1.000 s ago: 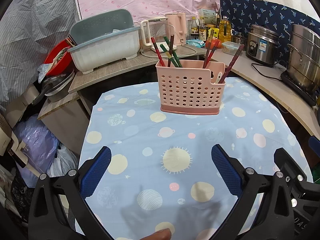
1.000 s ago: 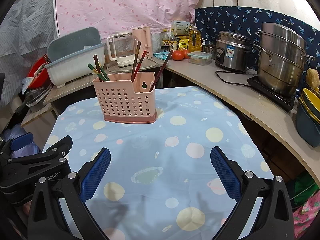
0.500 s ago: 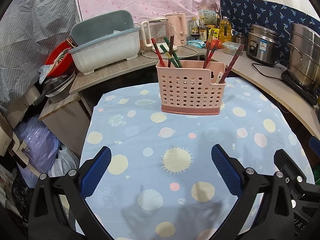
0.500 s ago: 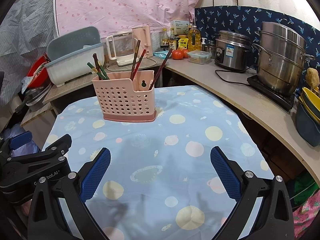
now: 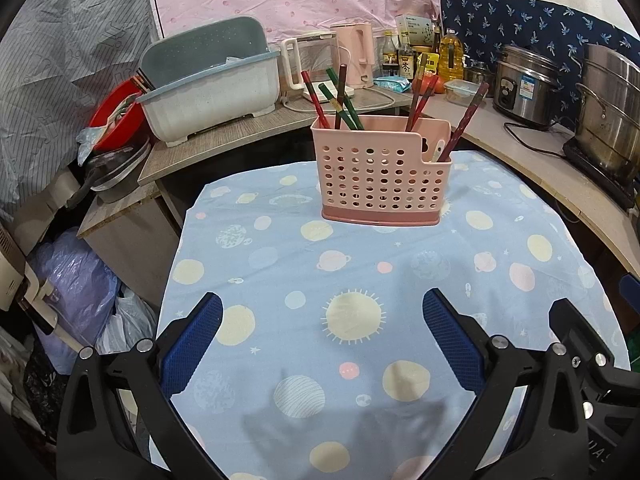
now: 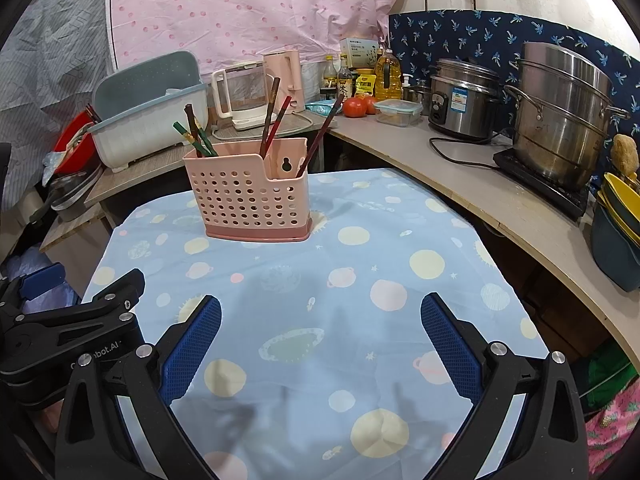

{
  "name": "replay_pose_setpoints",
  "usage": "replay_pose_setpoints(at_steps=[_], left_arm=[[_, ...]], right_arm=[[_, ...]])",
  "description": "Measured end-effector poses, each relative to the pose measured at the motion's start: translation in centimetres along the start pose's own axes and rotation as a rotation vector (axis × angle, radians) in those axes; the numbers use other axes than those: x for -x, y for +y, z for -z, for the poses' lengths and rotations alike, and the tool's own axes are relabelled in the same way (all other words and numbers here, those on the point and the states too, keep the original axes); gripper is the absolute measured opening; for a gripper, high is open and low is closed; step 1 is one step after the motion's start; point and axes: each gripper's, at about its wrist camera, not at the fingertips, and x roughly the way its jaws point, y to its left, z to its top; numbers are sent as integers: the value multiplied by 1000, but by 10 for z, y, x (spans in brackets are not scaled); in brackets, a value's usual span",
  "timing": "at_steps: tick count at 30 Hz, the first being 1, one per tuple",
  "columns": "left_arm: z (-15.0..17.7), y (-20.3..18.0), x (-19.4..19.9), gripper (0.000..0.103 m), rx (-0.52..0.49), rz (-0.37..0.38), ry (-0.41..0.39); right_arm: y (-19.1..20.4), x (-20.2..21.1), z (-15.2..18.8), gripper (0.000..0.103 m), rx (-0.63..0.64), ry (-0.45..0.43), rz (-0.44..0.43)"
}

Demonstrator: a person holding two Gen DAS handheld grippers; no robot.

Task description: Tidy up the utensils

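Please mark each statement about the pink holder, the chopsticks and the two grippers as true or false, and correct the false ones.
1. The pink holder stands upright on the tablecloth. True.
2. The left gripper grips a chopstick. False: it is open and holds nothing.
3. The chopsticks stand inside the holder. True.
4. The right gripper is shut. False: its jaws are wide apart, empty.
5. Loose chopsticks lie on the tablecloth. False: none are seen there.
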Motion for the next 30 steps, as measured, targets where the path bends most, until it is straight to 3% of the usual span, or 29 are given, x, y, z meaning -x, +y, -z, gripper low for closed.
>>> replay_pose_setpoints(at_steps=[30], left_arm=[[0,-3,0,96,-11,6,2]], right_arm=[[0,6,2,97,3,-7,19]])
